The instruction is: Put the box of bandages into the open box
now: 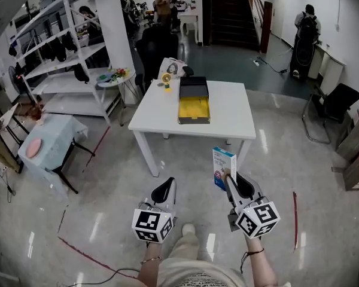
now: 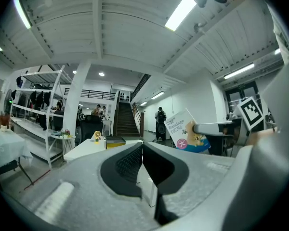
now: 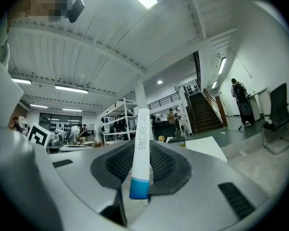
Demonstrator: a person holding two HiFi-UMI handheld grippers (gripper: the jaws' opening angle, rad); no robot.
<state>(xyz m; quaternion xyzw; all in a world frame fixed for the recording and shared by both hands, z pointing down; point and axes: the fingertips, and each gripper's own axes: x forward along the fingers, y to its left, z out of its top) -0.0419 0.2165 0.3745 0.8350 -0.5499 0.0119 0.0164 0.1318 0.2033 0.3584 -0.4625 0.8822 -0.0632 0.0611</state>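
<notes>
The open box [image 1: 194, 103], with a black lid and yellow inside, lies on the white table [image 1: 233, 115] ahead of me. My right gripper [image 1: 228, 176] is shut on the box of bandages [image 1: 223, 167], a white and blue carton held upright in the air in front of the table's near edge. In the right gripper view the bandage box [image 3: 141, 150] stands edge-on between the pads. My left gripper [image 1: 167, 183] hangs beside it, shut on nothing. From the left gripper view [image 2: 142, 150] the bandage box [image 2: 185, 130] shows to the right and the open box [image 2: 114, 141] far ahead.
A small yellow object [image 1: 166, 79] and a printed bag [image 1: 173, 68] sit at the table's far left corner, with a black chair [image 1: 157, 43] behind. White shelves [image 1: 60, 40], a round side table [image 1: 116, 76] and a cloth-covered table [image 1: 48, 139] stand left. A chair [image 1: 332, 103] and cartons [image 1: 356, 154] stand right.
</notes>
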